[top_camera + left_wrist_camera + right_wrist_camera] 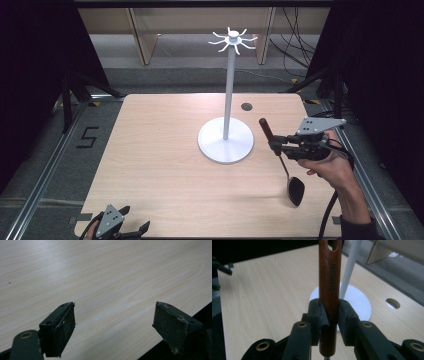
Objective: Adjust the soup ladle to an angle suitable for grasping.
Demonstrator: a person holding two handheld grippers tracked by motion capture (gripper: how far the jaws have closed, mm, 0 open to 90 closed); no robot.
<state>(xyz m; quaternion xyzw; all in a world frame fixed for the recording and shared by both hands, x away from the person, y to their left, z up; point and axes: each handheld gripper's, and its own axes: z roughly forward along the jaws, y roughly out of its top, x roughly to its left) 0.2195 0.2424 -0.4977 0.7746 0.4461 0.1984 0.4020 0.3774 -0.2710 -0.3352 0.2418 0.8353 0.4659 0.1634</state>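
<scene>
At the desk's near left corner the left gripper (pixel 131 229) rests with its claw spread and empty over bare pale woodgrain. Behind the desk's middle stands the white hanging stand (pixel 227 100), a slim smooth pole on a round flat base, curved hooks fanning from its top. Near the right edge the right gripper (pixel 278 145) pinches the ladle (pixel 286 165) by its reddish wooden handle, black bowl hanging low. To hang it well, raise it level with a hook and guide the handle's hole (near the tip) onto it slowly.
</scene>
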